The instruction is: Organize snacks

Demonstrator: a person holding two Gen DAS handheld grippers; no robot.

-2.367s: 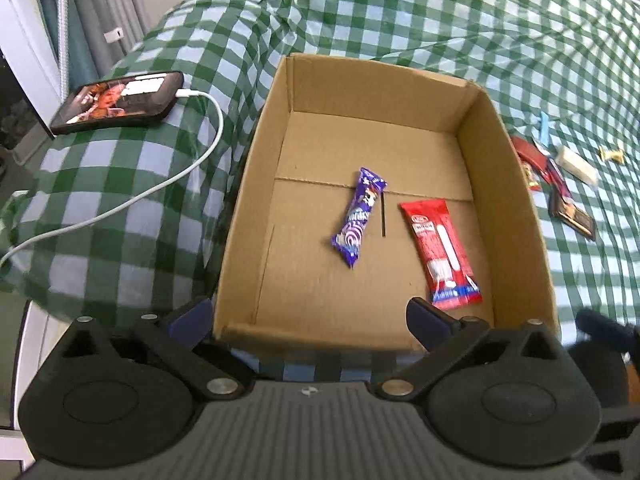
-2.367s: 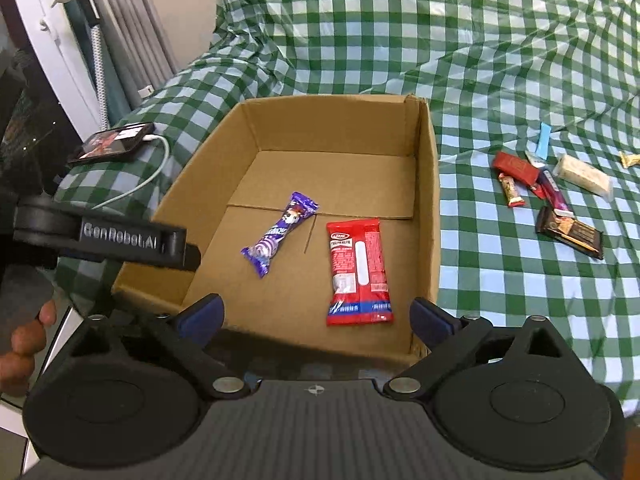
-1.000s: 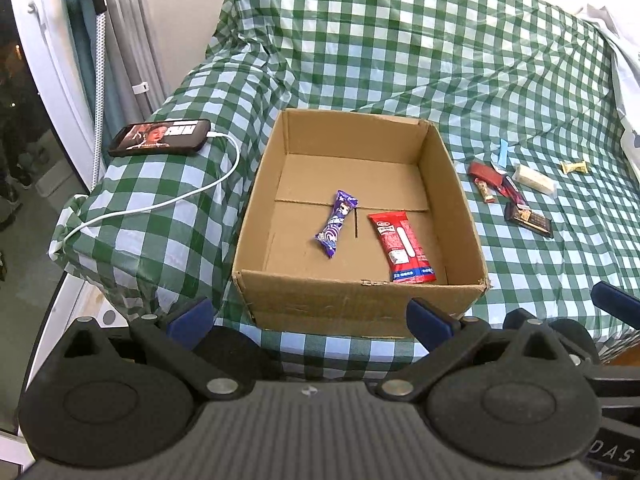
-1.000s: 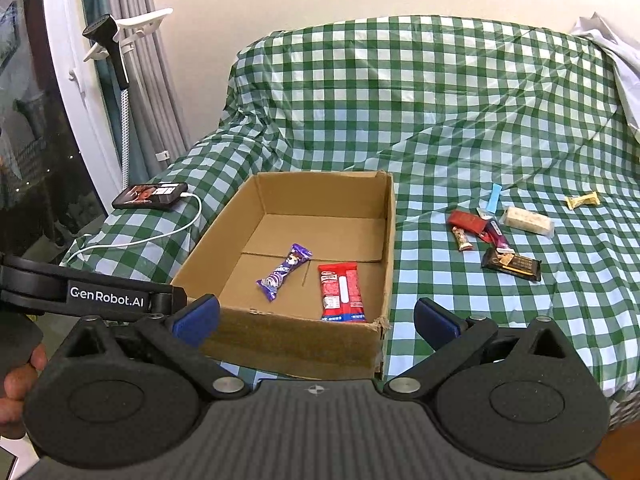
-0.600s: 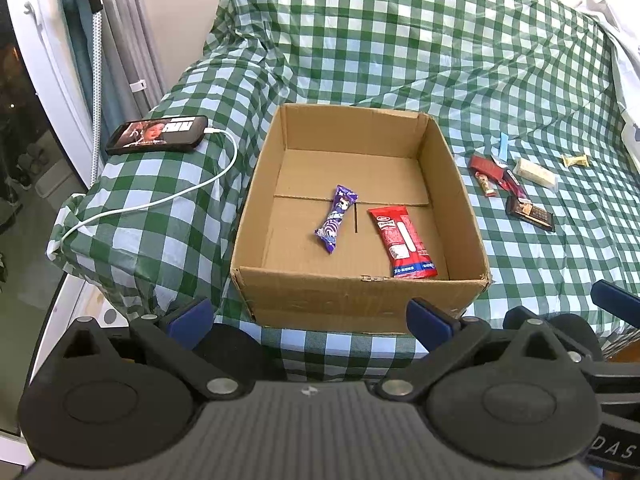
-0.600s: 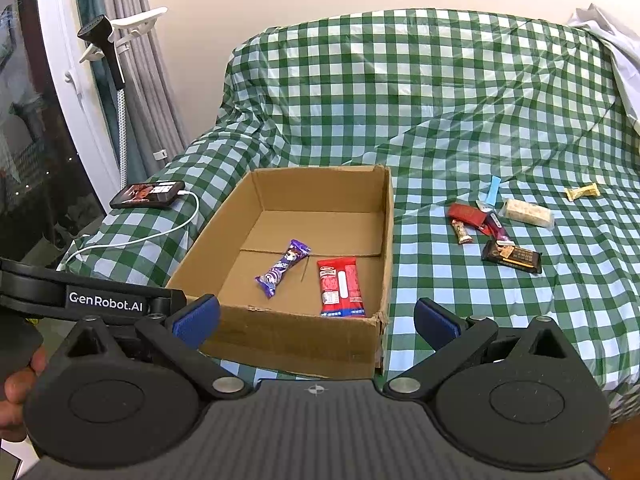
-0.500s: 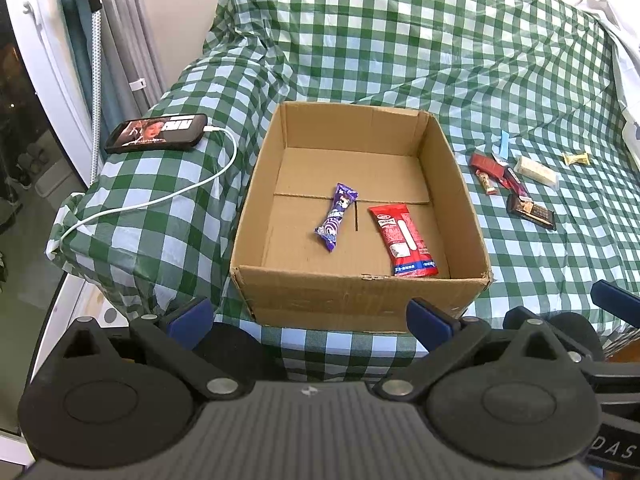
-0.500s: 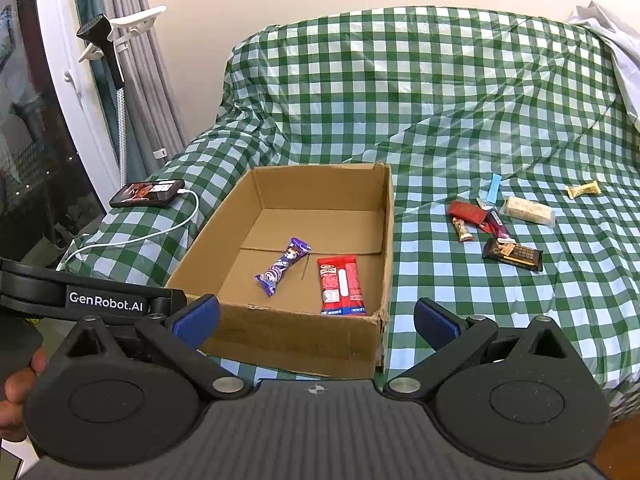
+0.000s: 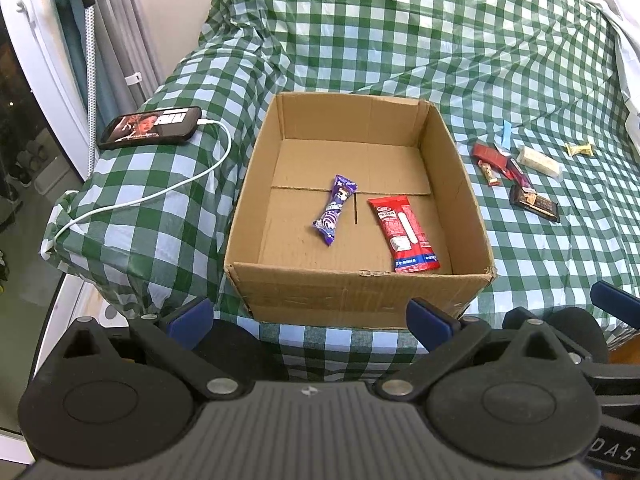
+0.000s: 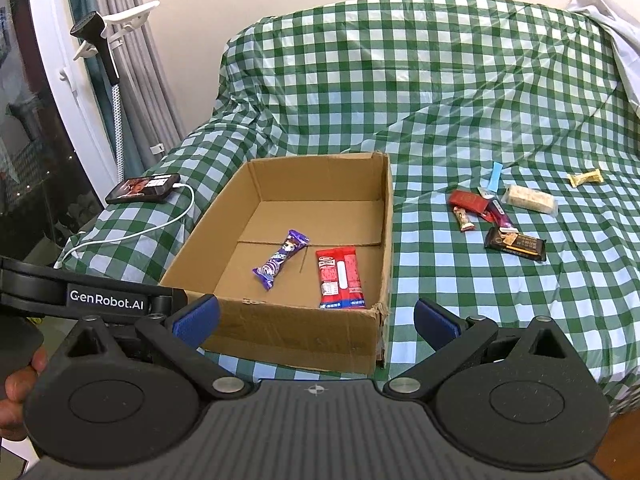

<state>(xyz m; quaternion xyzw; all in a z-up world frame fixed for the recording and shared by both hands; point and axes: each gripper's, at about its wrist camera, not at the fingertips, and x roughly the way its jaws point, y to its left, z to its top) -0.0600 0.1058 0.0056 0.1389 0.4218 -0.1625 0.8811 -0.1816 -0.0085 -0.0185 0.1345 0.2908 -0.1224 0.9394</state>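
A black phone [image 9: 151,133] with a lit screen lies at the far left on the green checked cloth [image 9: 400,40], a white cable [image 9: 160,196] plugged into it.

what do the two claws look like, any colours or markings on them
Both are matte black plastic. Each claw, left and right, has two round pivot housings, silver rivets on angled link arms, a ribbed grey centre plate and blue fingertip pads. The left one's side bar reads "GenRobot.AI" in white. Part of a bare hand shows; no sleeve or cable visible.
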